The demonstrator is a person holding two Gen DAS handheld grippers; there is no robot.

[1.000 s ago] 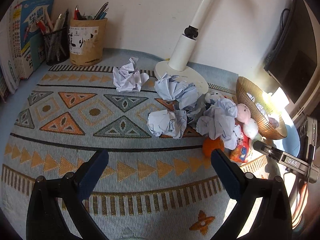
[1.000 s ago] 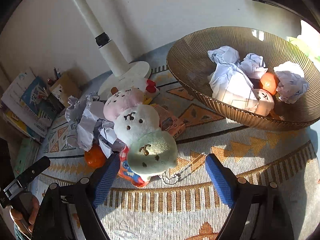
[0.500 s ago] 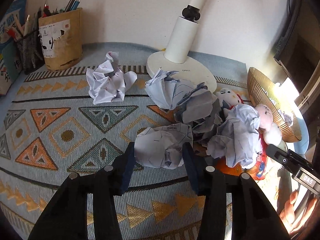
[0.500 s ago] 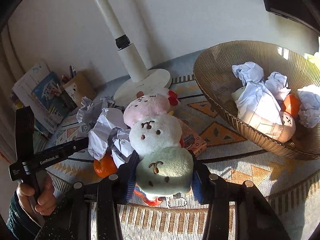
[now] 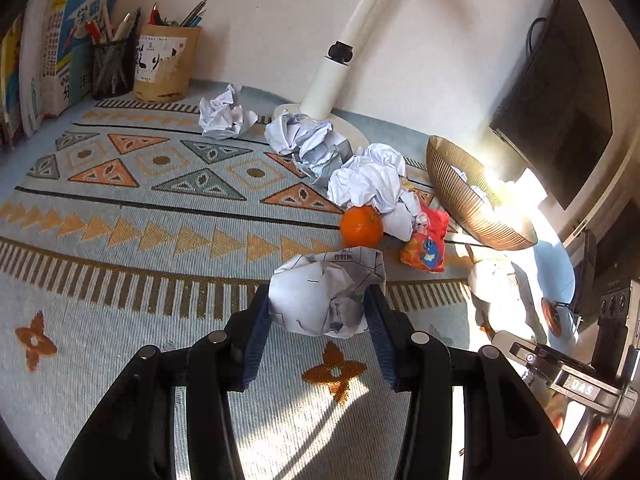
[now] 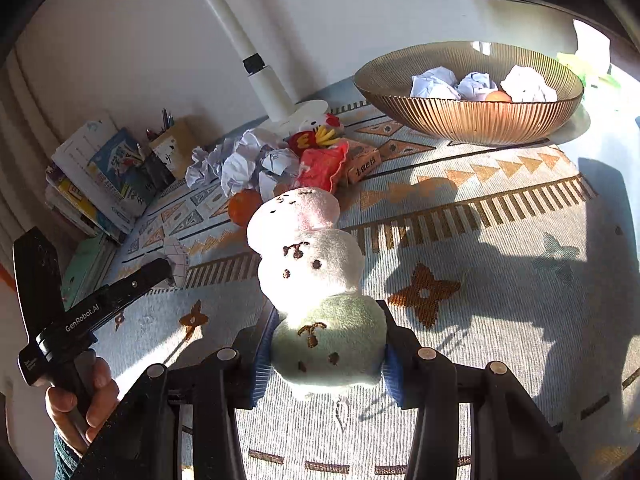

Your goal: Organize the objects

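Observation:
My left gripper (image 5: 318,312) is shut on a crumpled paper ball (image 5: 326,290) and holds it above the patterned mat (image 5: 140,216). My right gripper (image 6: 326,348) is shut on the green end of a three-ball plush toy (image 6: 312,264), lifted off the mat. The ribbed golden bowl (image 6: 472,118) stands at the far right and holds several paper balls and an orange. It shows in the left wrist view too (image 5: 460,196). More paper balls (image 5: 368,184), an orange (image 5: 361,226) and a red snack packet (image 5: 426,242) lie on the mat.
A white lamp (image 5: 332,80) stands at the back by the wall. Pen holders (image 5: 162,64) and books (image 5: 48,48) fill the back left corner. A dark monitor (image 5: 556,100) is at the right. A red plush (image 6: 316,132) and small box (image 6: 362,162) lie near the bowl.
Both grippers closed on their objects and lifted them back from the pile: the left with the paper ball, the right with the plush toy.

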